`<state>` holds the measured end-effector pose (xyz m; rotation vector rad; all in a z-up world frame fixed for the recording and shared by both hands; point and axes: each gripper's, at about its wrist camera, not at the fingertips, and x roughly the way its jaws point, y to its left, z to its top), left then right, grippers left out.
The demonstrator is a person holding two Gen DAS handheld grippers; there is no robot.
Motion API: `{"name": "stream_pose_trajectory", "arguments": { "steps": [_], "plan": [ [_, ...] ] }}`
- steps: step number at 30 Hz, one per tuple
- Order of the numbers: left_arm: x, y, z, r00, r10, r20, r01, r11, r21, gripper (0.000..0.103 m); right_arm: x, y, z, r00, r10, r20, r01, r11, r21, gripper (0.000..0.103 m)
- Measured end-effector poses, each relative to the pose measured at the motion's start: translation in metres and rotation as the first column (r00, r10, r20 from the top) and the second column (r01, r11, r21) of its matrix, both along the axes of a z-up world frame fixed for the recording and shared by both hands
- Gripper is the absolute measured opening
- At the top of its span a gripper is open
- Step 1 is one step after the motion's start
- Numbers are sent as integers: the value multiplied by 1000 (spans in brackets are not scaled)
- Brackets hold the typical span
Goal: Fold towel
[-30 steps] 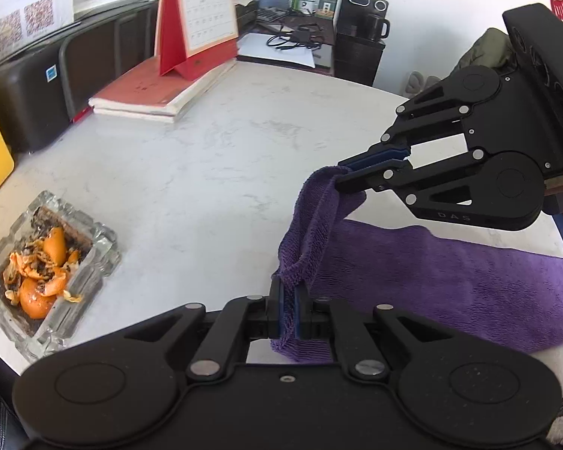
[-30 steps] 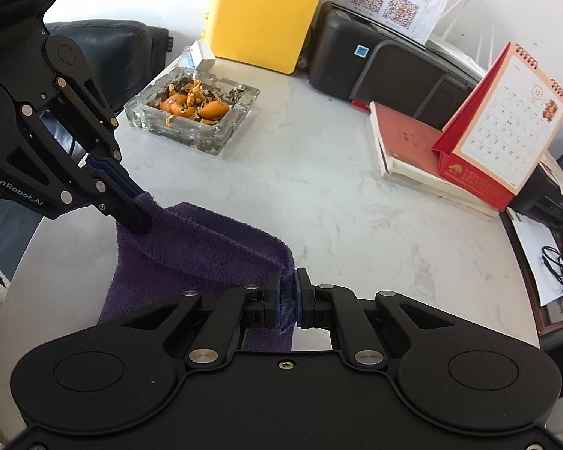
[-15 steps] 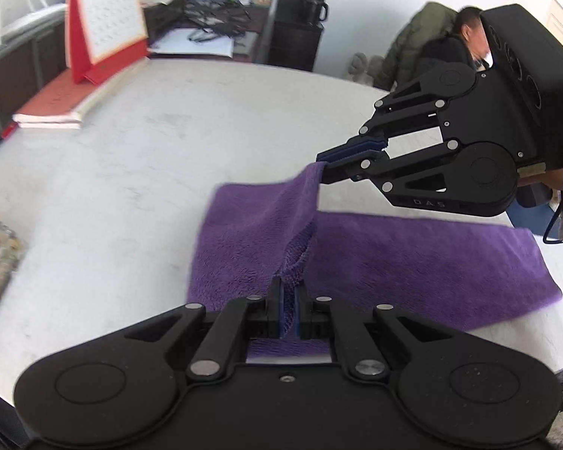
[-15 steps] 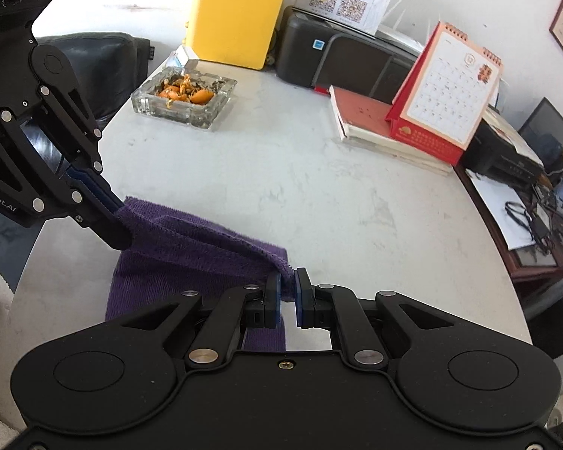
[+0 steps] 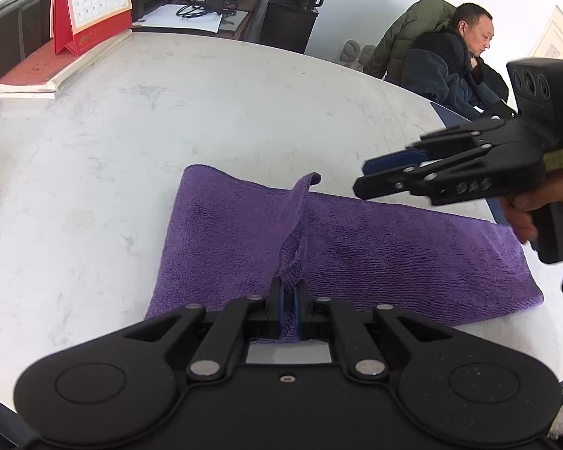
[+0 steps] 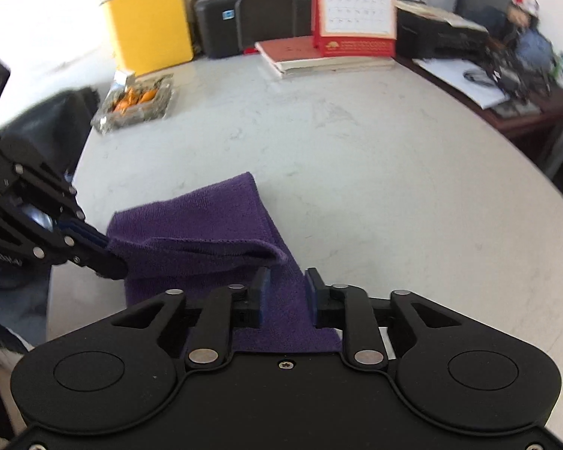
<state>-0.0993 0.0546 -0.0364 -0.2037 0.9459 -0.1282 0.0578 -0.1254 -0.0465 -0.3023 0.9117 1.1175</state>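
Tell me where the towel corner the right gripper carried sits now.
In the left wrist view it stands free mid-towel, just left of the opening right gripper, no longer pinched.

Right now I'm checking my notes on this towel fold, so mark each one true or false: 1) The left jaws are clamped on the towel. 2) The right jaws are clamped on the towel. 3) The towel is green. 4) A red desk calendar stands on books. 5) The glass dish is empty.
1) True: the left gripper pinches an edge of the towel.
2) False: the right gripper has let go; its jaws are opening, with the towel lying loose between them.
3) False: it is purple.
4) True: the calendar stands on the books.
5) False: the dish holds orange peel.
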Motion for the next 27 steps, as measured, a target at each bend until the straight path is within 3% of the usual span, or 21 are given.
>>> {"name": "stream_pose_trajectory", "arguments": {
  "steps": [2, 4, 7, 12, 14, 15, 17, 20, 22, 27],
  "plan": [
    [0, -3, -2, 1000, -13, 0, 13, 1000, 4, 5, 10, -11, -4, 981, -83, -174, 92, 995, 43, 46],
    [1, -7, -4, 1000, -28, 0, 28, 1000, 9, 5, 20, -19, -13, 921, -158, -356, 196, 978, 73, 48],
    [0, -11, -5, 999, -47, 9, 47, 999, 14, 5, 27, -19, -31, 814, -232, -532, 312, 948, 63, 51],
    [-5, -15, -2, 996, -87, 32, 85, 996, 40, 5, 27, -4, -60, 674, -285, -682, 392, 920, 2, 51],
    [-5, -16, -3, 994, -101, 34, 100, 994, 38, 5, 26, 4, -68, 650, -302, -697, 407, 913, -16, 51],
    [-5, -17, -3, 994, -108, 33, 107, 994, 39, 5, 25, 8, -70, 652, -306, -694, 409, 912, -19, 51],
    [-5, -18, -4, 992, -119, 32, 117, 992, 43, 5, 24, 16, -70, 687, -306, -659, 394, 919, -16, 44],
    [-3, -18, -6, 992, -125, 26, 123, 991, 52, 5, 19, 31, -63, 798, -287, -530, 321, 947, -30, 19],
    [-2, -16, -9, 992, -127, 17, 126, 991, 49, 5, 12, 39, -56, 864, -255, -435, 267, 963, -34, 9],
    [0, -19, -14, 990, -138, -5, 138, 989, 55, 5, -8, 53, -45, 950, -171, -260, 163, 985, -52, 5]
  ]
}}
